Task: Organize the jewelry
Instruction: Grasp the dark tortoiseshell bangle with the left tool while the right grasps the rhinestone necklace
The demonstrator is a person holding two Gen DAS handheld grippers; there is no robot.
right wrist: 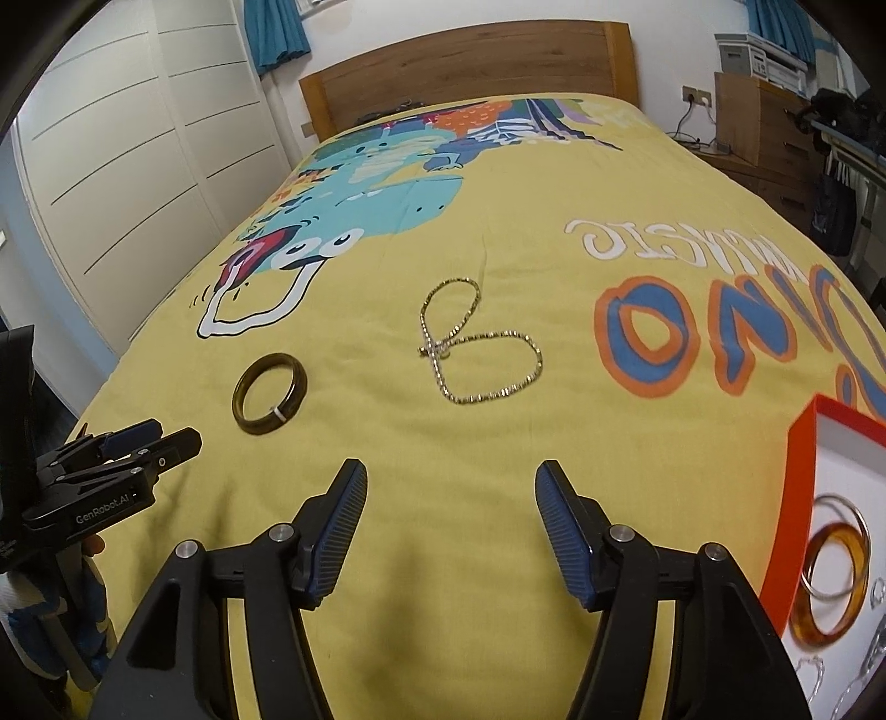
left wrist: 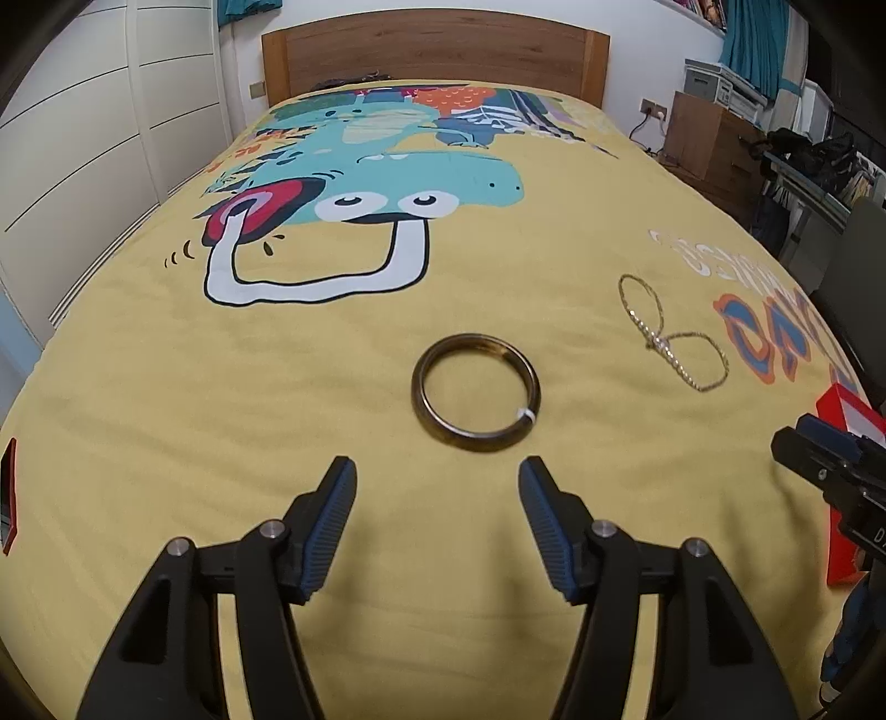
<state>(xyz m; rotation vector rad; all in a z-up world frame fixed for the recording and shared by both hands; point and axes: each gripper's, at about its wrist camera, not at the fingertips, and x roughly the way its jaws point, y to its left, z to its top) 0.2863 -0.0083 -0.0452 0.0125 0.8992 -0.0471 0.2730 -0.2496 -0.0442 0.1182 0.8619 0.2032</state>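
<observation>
A dark olive bangle (left wrist: 475, 393) with a small white tag lies flat on the yellow bedspread, just beyond my open, empty left gripper (left wrist: 436, 471). It also shows in the right wrist view (right wrist: 269, 393). A gold chain necklace (right wrist: 476, 346) lies looped on the bedspread ahead of my open, empty right gripper (right wrist: 449, 475); it shows in the left wrist view (left wrist: 673, 332) too. A red-rimmed white box (right wrist: 803, 471) at the right holds an amber bangle (right wrist: 830, 587), a silver bangle (right wrist: 839, 548) and other pieces.
The bed (left wrist: 332, 343) has a wooden headboard (left wrist: 437, 52) at the far end. White wardrobe doors (left wrist: 83, 138) stand to the left. A wooden dresser (right wrist: 758, 127) and clutter stand to the right. The left gripper shows in the right wrist view (right wrist: 152, 437).
</observation>
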